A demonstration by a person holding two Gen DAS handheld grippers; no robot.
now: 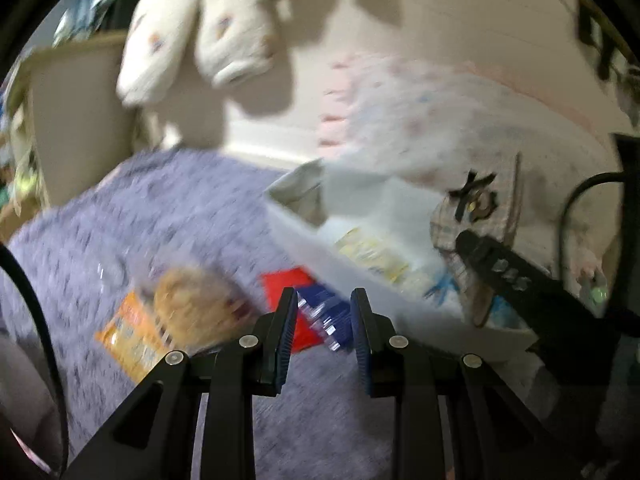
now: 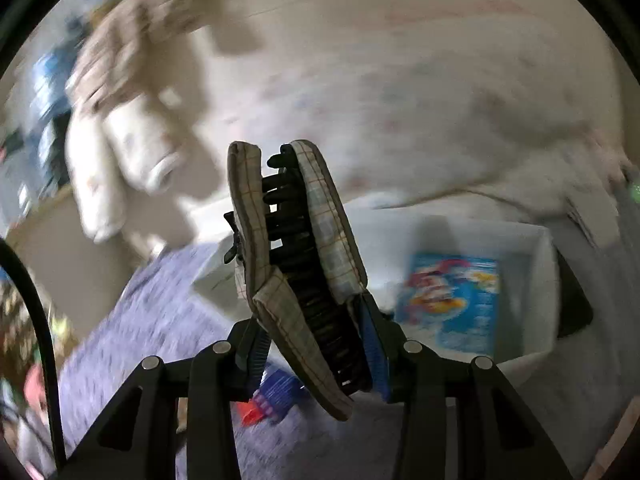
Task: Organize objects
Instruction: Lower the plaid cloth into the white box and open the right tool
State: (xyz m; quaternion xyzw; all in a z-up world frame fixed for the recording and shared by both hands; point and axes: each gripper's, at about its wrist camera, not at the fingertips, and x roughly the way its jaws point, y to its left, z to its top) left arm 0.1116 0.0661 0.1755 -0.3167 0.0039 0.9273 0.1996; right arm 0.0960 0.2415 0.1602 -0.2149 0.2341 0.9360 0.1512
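Note:
My right gripper (image 2: 316,344) is shut on a plaid fabric hair claw clip (image 2: 296,240) with black teeth, held above the near edge of a white bin (image 2: 544,264). The clip and right gripper also show in the left wrist view (image 1: 472,216) over the bin (image 1: 320,248). My left gripper (image 1: 324,312) is open and empty, just above a red and blue packet (image 1: 316,308) on the purple blanket (image 1: 140,216). An orange snack packet (image 1: 132,336) with a round cookie pack (image 1: 192,304) lies to its left.
The bin holds a blue cartoon packet (image 2: 452,300) and a yellow packet (image 1: 372,256). A white plush toy (image 1: 192,32) hangs at the back. A patterned white quilt (image 2: 440,120) lies behind the bin. A black cable (image 1: 576,200) runs at the right.

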